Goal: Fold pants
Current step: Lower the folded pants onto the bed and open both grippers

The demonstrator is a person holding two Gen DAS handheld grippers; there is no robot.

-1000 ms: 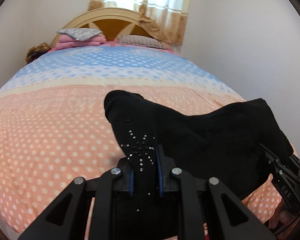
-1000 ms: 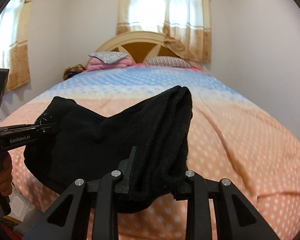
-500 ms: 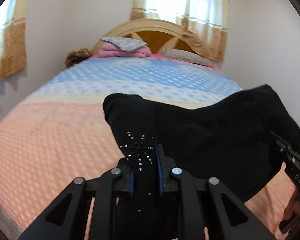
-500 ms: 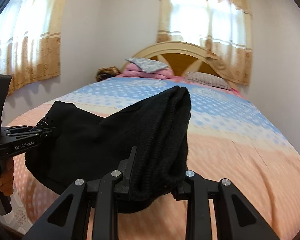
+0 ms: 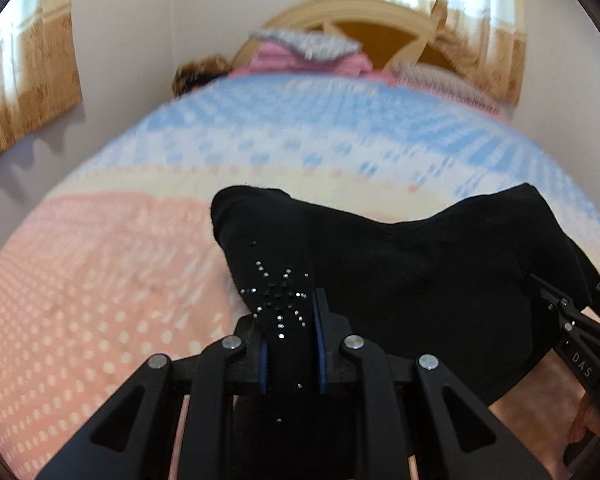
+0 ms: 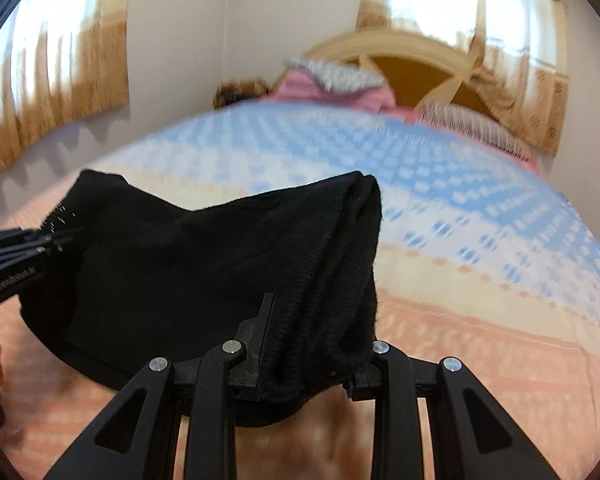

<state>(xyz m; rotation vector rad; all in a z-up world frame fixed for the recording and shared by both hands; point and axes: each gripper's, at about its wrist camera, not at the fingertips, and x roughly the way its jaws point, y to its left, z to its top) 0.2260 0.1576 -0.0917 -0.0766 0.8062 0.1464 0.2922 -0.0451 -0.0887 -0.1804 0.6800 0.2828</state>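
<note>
black pants (image 5: 420,280) hung stretched above the polka-dot bedspread (image 5: 100,300), near its foot edge; left gripper (image 5: 290,344) clamped the rhinestone-studded end, right gripper (image 6: 312,356) clamped the bunched ribbed end.

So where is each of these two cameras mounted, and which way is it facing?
Left wrist: on the left gripper, facing the headboard; its fingers pinch the black knit pants; right gripper at right edge.
Right wrist: on the right gripper, same direction, holding the waistband; left gripper at left edge.
Shared: pants, polka-dot bedspread.
</note>
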